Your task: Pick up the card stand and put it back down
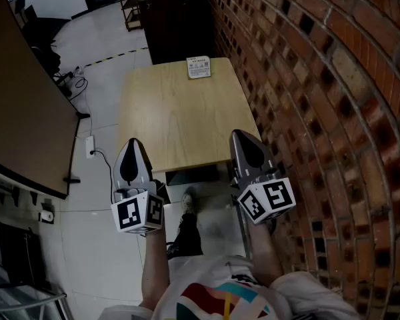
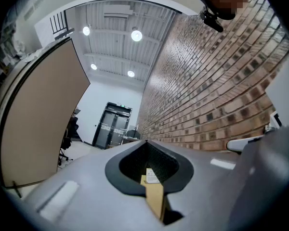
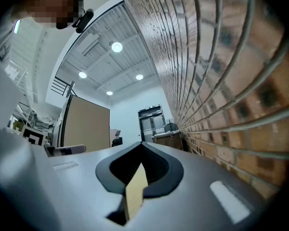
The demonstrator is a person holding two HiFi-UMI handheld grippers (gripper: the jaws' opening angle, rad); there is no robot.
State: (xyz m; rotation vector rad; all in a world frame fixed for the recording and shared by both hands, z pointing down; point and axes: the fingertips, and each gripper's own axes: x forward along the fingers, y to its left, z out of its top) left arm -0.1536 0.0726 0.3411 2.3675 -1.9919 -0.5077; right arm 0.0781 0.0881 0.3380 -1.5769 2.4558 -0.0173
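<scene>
The card stand (image 1: 199,67), a small white printed card, stands at the far edge of the light wooden table (image 1: 180,115), close to the brick wall. Both grippers hover at the table's near edge, far from the stand. My left gripper (image 1: 133,143) is at the near left corner, its jaws meeting at the tip with nothing between them. My right gripper (image 1: 239,134) is at the near right corner, also shut and empty. In the left gripper view the left gripper (image 2: 145,141) shows a sliver of the table and the card stand (image 2: 151,176) through its opening. The right gripper (image 3: 142,144) shows only a strip of the table (image 3: 136,190).
A brick wall (image 1: 320,99) runs along the table's right side. A dark cabinet (image 1: 177,19) stands beyond the far end. A brown curved partition (image 1: 20,105) and floor cables (image 1: 93,149) lie to the left. The person's leg and shoe (image 1: 189,209) are below the near edge.
</scene>
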